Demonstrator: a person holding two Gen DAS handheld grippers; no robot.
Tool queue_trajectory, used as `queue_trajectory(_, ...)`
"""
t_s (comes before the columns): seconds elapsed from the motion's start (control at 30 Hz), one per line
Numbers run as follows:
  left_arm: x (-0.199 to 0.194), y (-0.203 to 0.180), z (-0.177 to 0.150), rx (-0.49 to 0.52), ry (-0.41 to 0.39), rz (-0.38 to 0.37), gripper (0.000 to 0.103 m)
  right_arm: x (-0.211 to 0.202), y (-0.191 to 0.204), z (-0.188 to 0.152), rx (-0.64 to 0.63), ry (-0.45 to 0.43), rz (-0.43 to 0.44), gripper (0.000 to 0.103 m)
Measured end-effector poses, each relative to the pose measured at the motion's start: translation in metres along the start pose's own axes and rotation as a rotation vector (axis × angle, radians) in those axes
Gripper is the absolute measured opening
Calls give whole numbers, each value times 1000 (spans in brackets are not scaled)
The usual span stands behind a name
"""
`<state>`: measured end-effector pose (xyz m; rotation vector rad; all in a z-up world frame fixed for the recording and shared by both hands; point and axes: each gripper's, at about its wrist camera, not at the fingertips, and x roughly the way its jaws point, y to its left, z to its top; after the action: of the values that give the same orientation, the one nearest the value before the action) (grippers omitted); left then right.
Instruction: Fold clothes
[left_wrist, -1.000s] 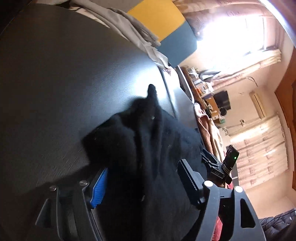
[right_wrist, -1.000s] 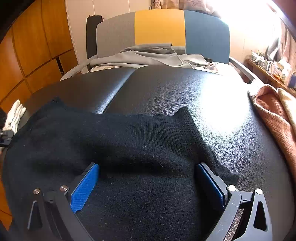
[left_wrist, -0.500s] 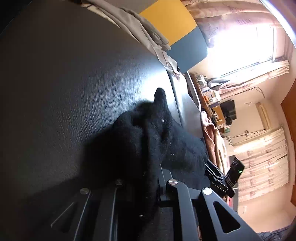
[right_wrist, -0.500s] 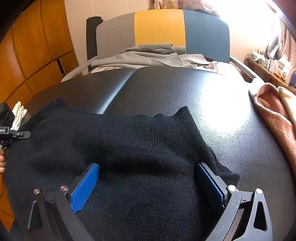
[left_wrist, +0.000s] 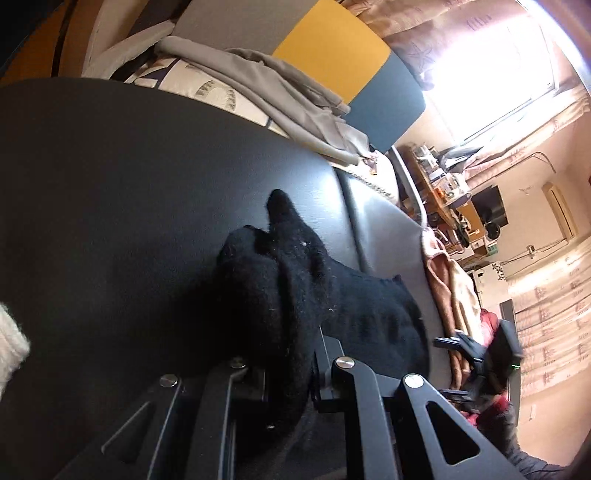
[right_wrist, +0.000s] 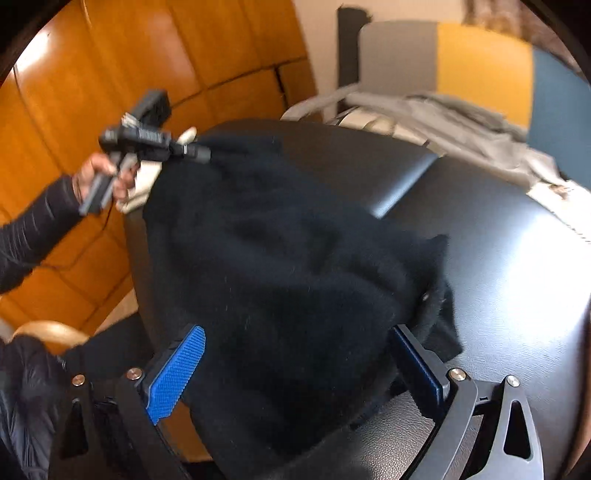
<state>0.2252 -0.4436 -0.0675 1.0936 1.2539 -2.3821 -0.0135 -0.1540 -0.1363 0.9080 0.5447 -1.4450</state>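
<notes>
A black knit garment (right_wrist: 280, 266) lies bunched on the black leather surface (right_wrist: 509, 266). In the left wrist view my left gripper (left_wrist: 291, 373) is shut on a bunched edge of the garment (left_wrist: 291, 291); the pads are hidden by the cloth. In the right wrist view the left gripper (right_wrist: 199, 153) pinches the garment's far left corner and lifts it. My right gripper (right_wrist: 295, 350) is open, blue pads wide apart, with the garment's near edge lying between them. The right gripper also shows in the left wrist view (left_wrist: 480, 354), at the right.
A grey garment (right_wrist: 454, 122) lies at the back by a grey, yellow and blue chair back (right_wrist: 480, 62). An orange-pink blanket (left_wrist: 450, 280) lies at the surface's right edge. Wooden panels (right_wrist: 110, 74) stand on the left. A white glove (right_wrist: 147, 184) lies by the left hand.
My left gripper closed on the garment's edge and lifted it, pulling the cloth up and inward. My right gripper swung left, still open with the garment between its pads.
</notes>
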Motion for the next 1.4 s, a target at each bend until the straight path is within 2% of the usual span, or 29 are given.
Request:
queue_trajectory(0.1, -8, -23, -5, 0, -12, -45, 13, 10, 0, 0, -44, 49, 29, 97)
queue_trajectory(0.27, -10, -64, -15, -66, -51, -184, 13, 26, 0, 1, -118, 130, 77, 97)
queue_trajectory(0.37, 1, -88, -22, -123, -68, -253, 13, 25, -6, -5, -78, 70, 93, 98)
queue_trajectory(0.47, 19, -112, -28, -157, -70, -276, 13, 23, -11, -10, -39, 14, 112, 101)
queue_trajectory(0.67, 55, -165, -40, -158, -51, -318, 13, 20, -22, -19, 14, -76, 150, 101)
queue_trajectory(0.9, 122, -218, -47, -67, 31, -237, 13, 18, -26, -31, 34, -123, 169, 101)
queue_trajectory(0.97, 147, -226, -51, -34, 67, -185, 13, 18, -28, -30, 38, -130, 173, 101)
queue_trajectory(1.1, 180, -226, -61, -22, 133, -128, 13, 17, -29, -31, 52, -144, 190, 101)
queue_trajectory(1.2, 192, -227, -64, -55, 175, -118, 16, 18, -27, -31, 40, -142, 176, 101)
queue_trajectory(1.27, 196, -231, -66, -55, 213, -110, 21, 19, -24, -30, 27, -137, 159, 101)
queue_trajectory(1.4, 185, -238, -70, -71, 251, -130, 30, 19, -15, -29, -32, -118, 95, 101)
